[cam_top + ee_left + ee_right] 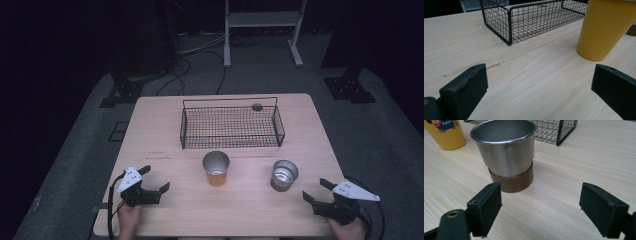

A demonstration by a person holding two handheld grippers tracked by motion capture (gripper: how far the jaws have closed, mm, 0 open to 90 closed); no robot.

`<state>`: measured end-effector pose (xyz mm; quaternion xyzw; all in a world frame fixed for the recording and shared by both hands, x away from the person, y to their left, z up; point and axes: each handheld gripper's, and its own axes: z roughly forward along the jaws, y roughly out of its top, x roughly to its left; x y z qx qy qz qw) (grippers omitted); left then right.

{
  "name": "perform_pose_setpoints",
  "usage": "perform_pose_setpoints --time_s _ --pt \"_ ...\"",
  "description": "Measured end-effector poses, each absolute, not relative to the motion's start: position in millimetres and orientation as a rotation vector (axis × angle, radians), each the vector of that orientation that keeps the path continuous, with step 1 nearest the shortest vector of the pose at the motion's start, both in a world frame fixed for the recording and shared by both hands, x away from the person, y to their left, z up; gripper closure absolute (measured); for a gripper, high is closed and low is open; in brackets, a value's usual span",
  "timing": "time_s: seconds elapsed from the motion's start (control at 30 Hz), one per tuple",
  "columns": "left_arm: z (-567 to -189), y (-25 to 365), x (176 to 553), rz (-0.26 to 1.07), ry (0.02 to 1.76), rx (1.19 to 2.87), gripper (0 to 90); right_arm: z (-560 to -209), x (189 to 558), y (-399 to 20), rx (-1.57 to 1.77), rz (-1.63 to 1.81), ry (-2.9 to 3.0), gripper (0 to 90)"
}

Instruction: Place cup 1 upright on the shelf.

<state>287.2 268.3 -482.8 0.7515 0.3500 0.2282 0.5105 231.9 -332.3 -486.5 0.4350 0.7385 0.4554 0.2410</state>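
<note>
Both grippers, left (154, 181) & right (315, 190), are sitting w/ jaws apart, empty. Yellow cup (216, 169) & steel cup (284, 175) are standing outside wire basket (231, 126); nothing moved yet.

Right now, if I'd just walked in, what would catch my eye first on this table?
Probably the yellow cup at the table's middle, standing in front of the black wire basket. To its right stands a steel cup on a brown wooden base. A hand-held gripper waits at each near corner, left and right, jaws open.
</note>
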Motion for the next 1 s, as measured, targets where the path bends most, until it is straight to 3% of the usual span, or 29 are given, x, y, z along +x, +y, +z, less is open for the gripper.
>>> perform_pose_setpoints --time_s 0.73,1.0 --pt "-483 269 287 0.549 0.840 1.804 0.0 -483 238 -309 1.143 1.253 2.114 12.9" --pt "-483 269 287 0.549 0.837 1.804 0.0 -480 246 -296 1.151 1.239 2.165 2.6"
